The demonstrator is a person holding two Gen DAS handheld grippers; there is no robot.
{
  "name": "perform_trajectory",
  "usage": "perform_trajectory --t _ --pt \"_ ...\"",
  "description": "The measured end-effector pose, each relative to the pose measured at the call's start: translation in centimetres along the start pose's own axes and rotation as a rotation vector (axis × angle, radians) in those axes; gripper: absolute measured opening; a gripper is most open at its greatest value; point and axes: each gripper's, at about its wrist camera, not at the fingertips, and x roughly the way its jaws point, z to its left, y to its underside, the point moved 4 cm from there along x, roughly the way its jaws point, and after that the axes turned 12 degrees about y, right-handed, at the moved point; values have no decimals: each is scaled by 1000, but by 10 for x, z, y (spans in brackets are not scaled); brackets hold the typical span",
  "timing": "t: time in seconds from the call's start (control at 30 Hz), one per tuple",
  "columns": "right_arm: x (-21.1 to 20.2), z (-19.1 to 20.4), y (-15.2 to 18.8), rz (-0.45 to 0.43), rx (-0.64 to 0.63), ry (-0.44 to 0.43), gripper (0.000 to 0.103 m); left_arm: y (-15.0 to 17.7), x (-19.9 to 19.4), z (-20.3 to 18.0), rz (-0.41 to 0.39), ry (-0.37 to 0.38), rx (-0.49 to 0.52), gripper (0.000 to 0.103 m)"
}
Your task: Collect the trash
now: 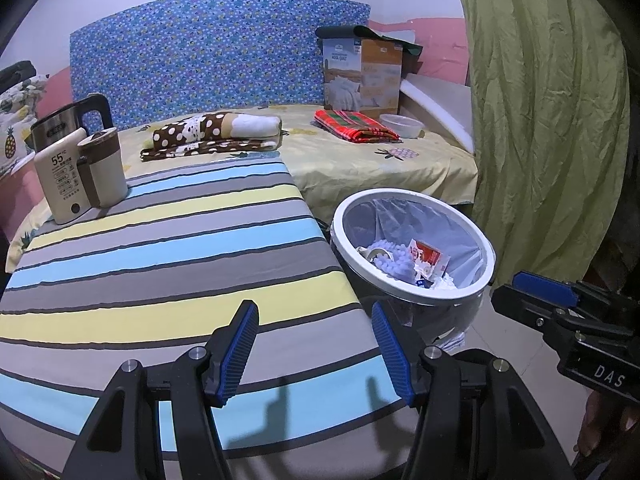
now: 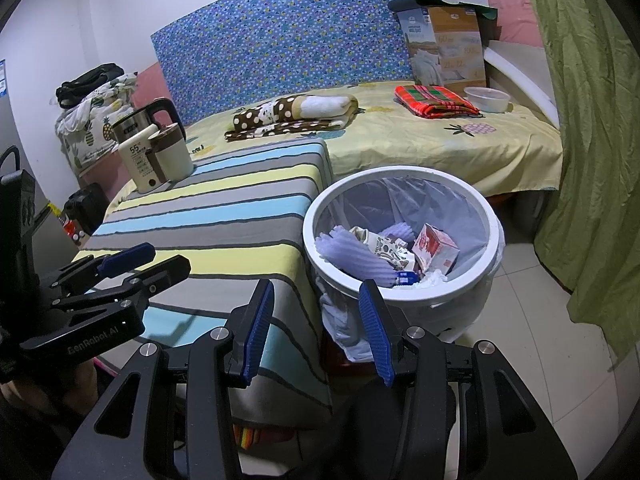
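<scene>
A white-rimmed trash bin (image 1: 414, 196) (image 2: 400, 172) with a clear liner stands on the floor beside the striped table. Inside lie a red-and-white carton (image 1: 428, 254) (image 2: 434, 248), purple foam (image 2: 352, 256), a patterned wrapper and crumpled paper. My left gripper (image 1: 314, 306) hovers open over the near edge of the striped cloth, nothing between its blue pads. My right gripper (image 2: 318, 288) is open too, empty, hanging by the table corner just short of the bin's near rim. Each gripper shows in the other's view: the right gripper (image 1: 540, 292) at the far right, the left gripper (image 2: 132, 260) at the left.
The striped table (image 1: 160, 264) (image 2: 224, 216) holds a kettle (image 1: 72, 120), a cream appliance (image 1: 60, 184) and a brown-and-cream jug (image 1: 104, 168) at its far left. Behind is a bed with folded cloths, a box and a plastic bowl (image 1: 402, 125). A green curtain (image 1: 552, 120) hangs at right.
</scene>
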Motion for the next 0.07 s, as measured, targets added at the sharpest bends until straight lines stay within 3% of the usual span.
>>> perform_trajectory --t 0.07 --pt "0 0 0 -1 -1 0 46 0 0 0 1 6 -3 59"
